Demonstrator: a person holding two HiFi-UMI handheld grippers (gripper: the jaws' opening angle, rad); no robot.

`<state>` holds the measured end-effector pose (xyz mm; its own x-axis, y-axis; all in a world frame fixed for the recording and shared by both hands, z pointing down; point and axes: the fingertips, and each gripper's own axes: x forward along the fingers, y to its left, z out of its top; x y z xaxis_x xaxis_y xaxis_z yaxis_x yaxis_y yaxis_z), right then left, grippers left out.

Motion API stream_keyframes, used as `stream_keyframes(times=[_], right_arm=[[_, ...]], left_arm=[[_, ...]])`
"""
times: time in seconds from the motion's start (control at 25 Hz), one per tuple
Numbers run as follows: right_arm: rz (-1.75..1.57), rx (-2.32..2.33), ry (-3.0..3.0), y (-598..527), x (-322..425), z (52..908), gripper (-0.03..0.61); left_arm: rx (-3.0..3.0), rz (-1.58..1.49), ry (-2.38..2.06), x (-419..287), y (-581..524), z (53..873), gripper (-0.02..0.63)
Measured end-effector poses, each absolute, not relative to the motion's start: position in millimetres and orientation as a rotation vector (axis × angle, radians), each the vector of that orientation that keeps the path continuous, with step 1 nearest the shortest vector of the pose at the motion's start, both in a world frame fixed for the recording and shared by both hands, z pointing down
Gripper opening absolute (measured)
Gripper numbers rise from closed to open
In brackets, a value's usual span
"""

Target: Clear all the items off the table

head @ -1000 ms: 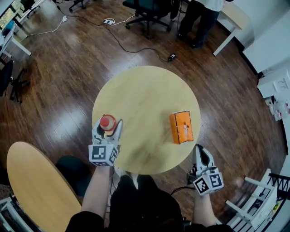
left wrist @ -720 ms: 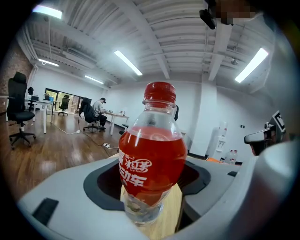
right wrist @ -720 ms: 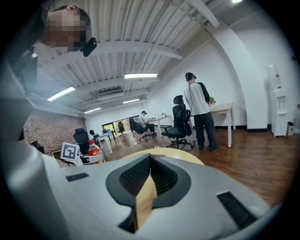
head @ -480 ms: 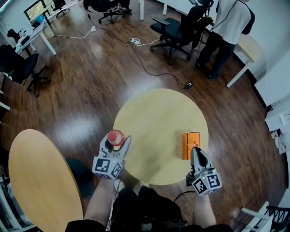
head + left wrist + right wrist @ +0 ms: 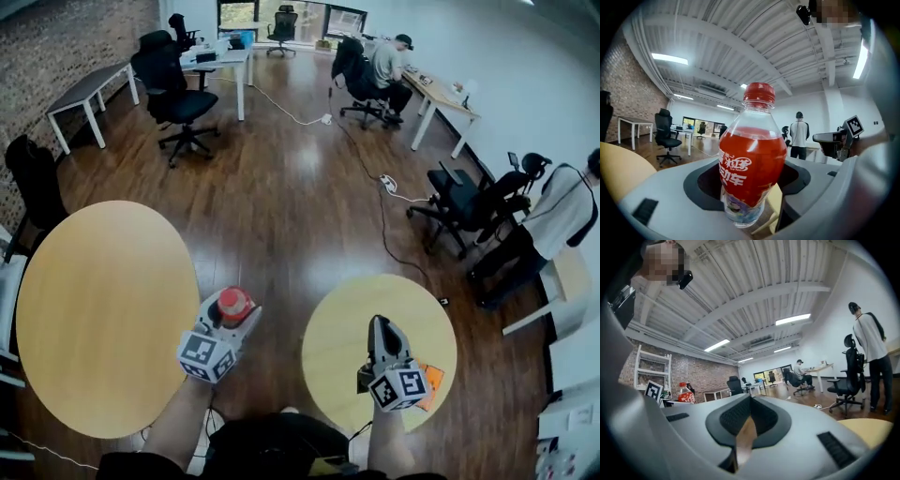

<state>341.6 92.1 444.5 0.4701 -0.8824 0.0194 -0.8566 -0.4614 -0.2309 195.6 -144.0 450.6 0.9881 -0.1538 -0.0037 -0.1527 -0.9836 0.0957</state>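
In the head view, your left tool (image 5: pixel 236 315) is pinching a red drink bottle (image 5: pixel 233 303) upright. It hangs over the wooden floor (image 5: pixel 281 234), between the large round desk (image 5: pixel 103 309) on your left and the smaller round desk (image 5: pixel 337 337) in front of you. Your right tool (image 5: pixel 382 328) is over the smaller desk. The orange pack (image 5: pixel 433 381) lies on that desk near its edge, just beside the right tool and partly hidden by it.

In the left gripper view, the jaws stand wide and the pads press on the bottle (image 5: pixel 752 159), apparently low on its body. The full upper part and the red cap stand clear above the grip. That makes it top-heavy. A quick swing or a tilt of the wrist could rock it out, and it would drop to the floor, not onto a desk.

In the right gripper view, the right tool (image 5: pixel 743 427) is pressed together with nothing between its jaws. Reach for the pack like that and you would only push it, probably off the edge. Spread the jaws first.
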Motion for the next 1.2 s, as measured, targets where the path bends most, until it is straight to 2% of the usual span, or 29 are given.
stream_keyframes(times=[0.32,0.56,0.92,1.2], right_arm=[[-0.216,-2.317,1.86,-60.2,261.6,424.9,0.005],[-0.212,-2.125,2.151,-171.5,164.4,414.2,0.005],[-0.307,-1.729,2.526,-281.3,-13.8,445.6,0.005],[-0.277,-1.478,2.764,-308.0,-135.8,452.8,0.005]], left_arm=[[2.971,-0.073,-0.694,40.1,-245.0,441.9,0.307],[2.891,-0.086,-1.003,-87.9,-291.9,438.7,0.307],[2.652,-0.073,-1.558,-308.6,-296.1,448.8,0.308],[2.499,-0.06,-1.779,-408.2,-283.9,454.9,0.308]])
